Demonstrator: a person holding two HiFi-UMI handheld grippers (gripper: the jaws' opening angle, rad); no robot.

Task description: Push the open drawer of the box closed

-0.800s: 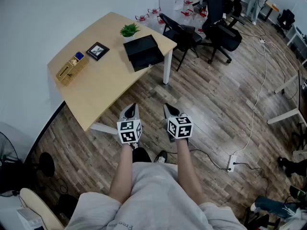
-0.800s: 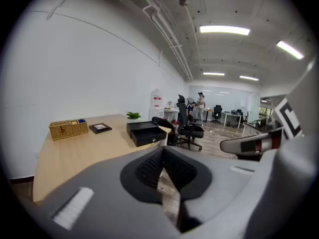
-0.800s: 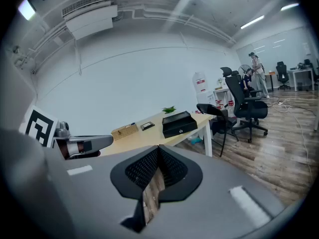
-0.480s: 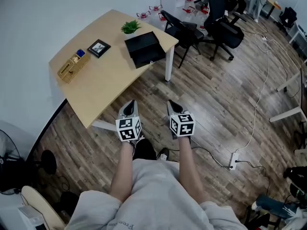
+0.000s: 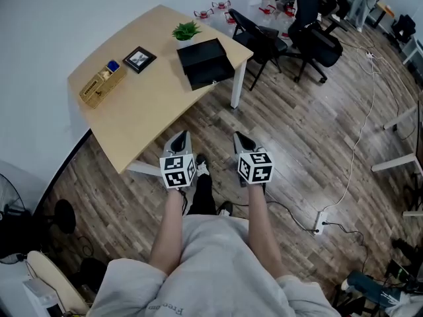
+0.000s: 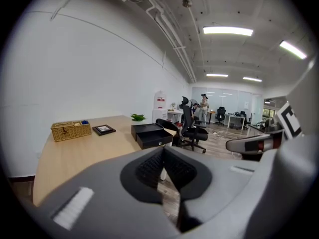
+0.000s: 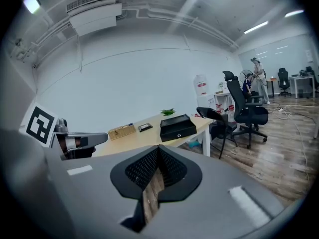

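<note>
Left gripper (image 5: 179, 142) and right gripper (image 5: 242, 142), each with jaws together and empty, are held side by side at frame centre over the floor, beside the near edge of the table (image 5: 142, 107). The box (image 5: 200, 51) sits upper centre on the table's far right corner, with its drawer (image 5: 211, 78) pulled out.
</note>
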